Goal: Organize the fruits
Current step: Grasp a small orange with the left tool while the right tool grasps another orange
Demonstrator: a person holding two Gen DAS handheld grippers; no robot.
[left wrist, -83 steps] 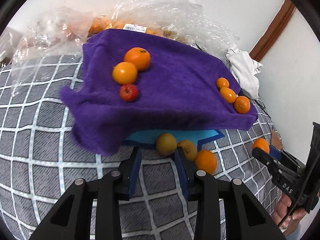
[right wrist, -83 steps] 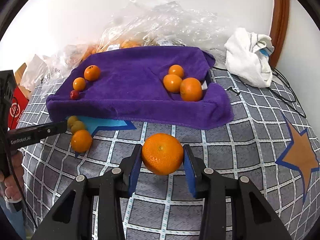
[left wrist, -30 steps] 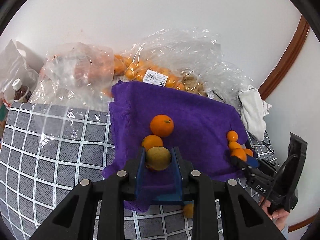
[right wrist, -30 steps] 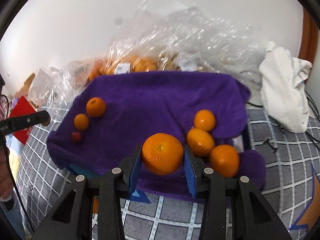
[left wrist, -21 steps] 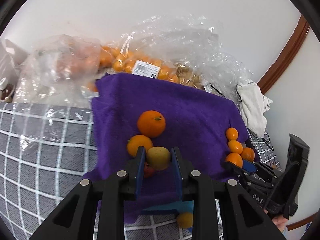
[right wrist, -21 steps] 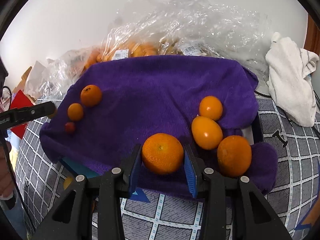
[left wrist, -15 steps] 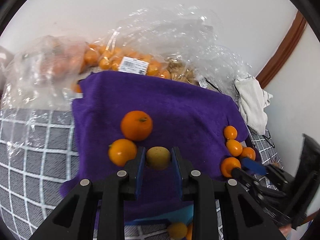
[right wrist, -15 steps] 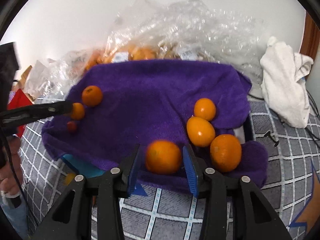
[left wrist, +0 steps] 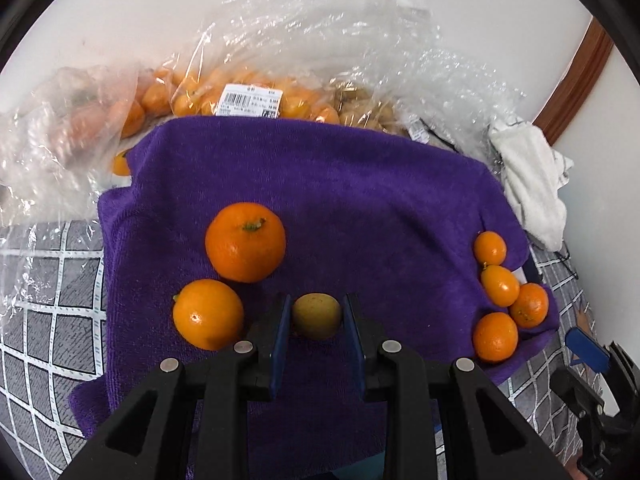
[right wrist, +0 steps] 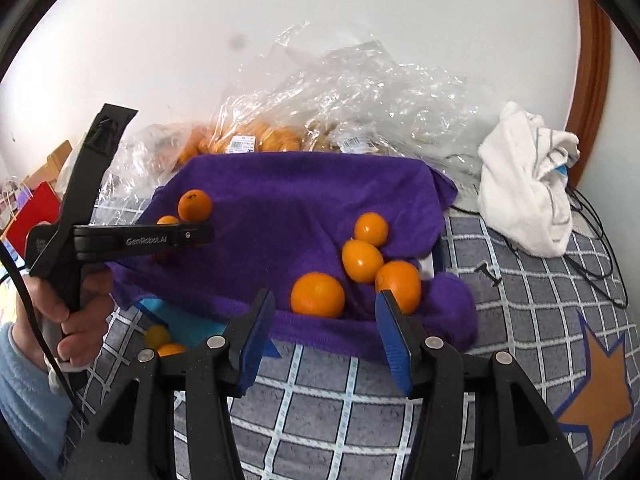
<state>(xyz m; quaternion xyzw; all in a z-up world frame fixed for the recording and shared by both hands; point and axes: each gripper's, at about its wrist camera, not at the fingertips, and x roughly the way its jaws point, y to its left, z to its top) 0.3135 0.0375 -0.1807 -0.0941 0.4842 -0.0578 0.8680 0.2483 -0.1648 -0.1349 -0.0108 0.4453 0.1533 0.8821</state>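
Note:
My left gripper (left wrist: pixel 316 316) is shut on a small yellow-brown fruit (left wrist: pixel 316 317) and holds it over the purple towel (left wrist: pixel 360 184), beside two oranges (left wrist: pixel 245 241) (left wrist: pixel 208 314). A cluster of several oranges (left wrist: pixel 500 284) lies at the towel's right edge. My right gripper (right wrist: pixel 324 316) is open and empty, drawn back at the towel's front edge (right wrist: pixel 280 208); the orange it held (right wrist: pixel 317 295) rests on the towel next to three others (right wrist: pixel 362 260). The left gripper shows in the right wrist view (right wrist: pixel 200 234) over the left oranges (right wrist: pixel 195 205).
Clear plastic bags of fruit (left wrist: pixel 248 96) lie behind the towel against the wall. A white cloth (right wrist: pixel 528 200) and a black cable (right wrist: pixel 600 240) lie at the right. Two loose fruits (right wrist: pixel 160 340) sit on the checked bedding (right wrist: pixel 360 400) below the towel's left front.
My right gripper has opened, let the orange go onto the towel beside the right cluster, and pulled back. My left gripper has carried the yellow-brown fruit forward over the towel.

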